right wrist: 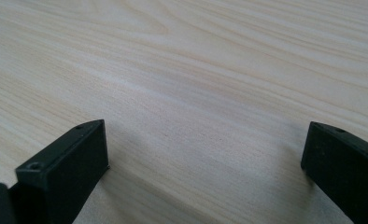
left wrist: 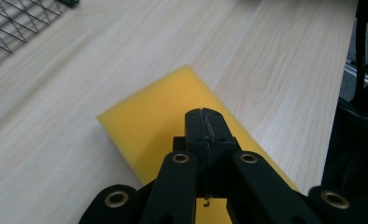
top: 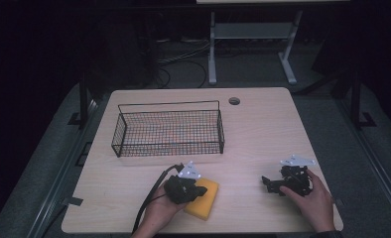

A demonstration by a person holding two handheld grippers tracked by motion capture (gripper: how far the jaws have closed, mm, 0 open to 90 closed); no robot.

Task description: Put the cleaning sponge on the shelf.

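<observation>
Wire basket sitting toward the back left of the table, nothing visible inside. Just in front of that, left gripper over the near-left end of a yellow sponge, jaws pressed flat together with nothing between them. Clenched tips hovering right on top of the sponge in the left gripper view, can't tell if actually touching it. Sponge lying flat near the front edge, a bit left of centre, well apart from the basket. Further right, right gripper resting low on bare wood, held by a hand, pointing left toward the sponge. Jaws spread wide in the right gripper view, released, just wood grain between them.
</observation>
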